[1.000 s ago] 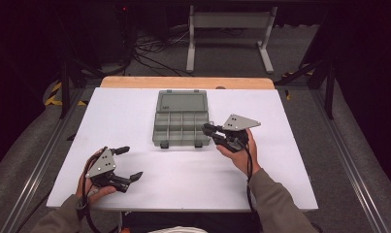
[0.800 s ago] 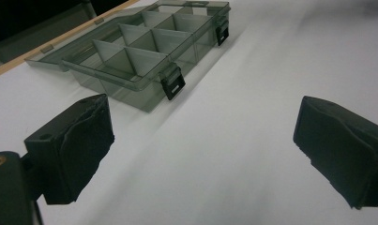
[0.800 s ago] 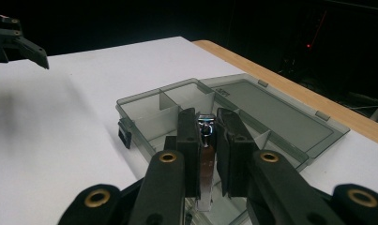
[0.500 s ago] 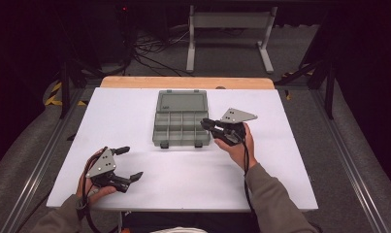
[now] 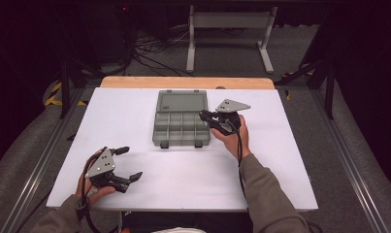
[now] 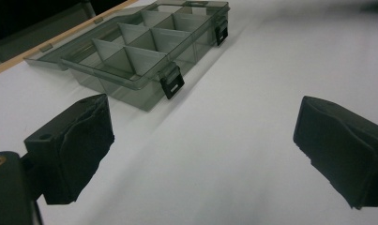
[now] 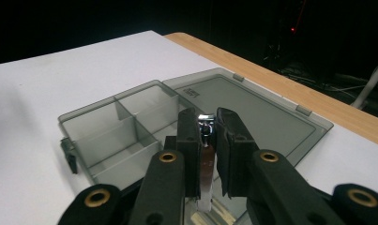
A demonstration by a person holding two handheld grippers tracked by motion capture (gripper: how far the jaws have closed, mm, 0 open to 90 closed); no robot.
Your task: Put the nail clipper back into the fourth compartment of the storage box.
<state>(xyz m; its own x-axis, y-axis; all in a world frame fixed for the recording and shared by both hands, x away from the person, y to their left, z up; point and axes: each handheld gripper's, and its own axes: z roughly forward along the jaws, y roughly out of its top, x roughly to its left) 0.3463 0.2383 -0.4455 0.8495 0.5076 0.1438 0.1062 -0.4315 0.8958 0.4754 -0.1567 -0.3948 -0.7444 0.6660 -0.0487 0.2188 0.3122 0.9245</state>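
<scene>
Two grippers are at work; the right gripper (image 7: pixel 206 123) pinches a small shiny metal piece (image 7: pixel 205 129) above the open box (image 5: pixel 182 119) at mid-table, by its right edge; the left gripper (image 5: pixel 126 163) rests spread wide and empty near the front left; every compartment (image 6: pixel 142 58) looks bare, so filling seems barely begun; what the metal piece is stays hard to make out.

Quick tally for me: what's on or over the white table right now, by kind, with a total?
Compartment box, lid open flat: 1
Black latches on the box front: 2
Small shiny metal piece, kind unclear: 1
Handheld grippers: 2, namely the left gripper and the right gripper
Total: 6
</scene>
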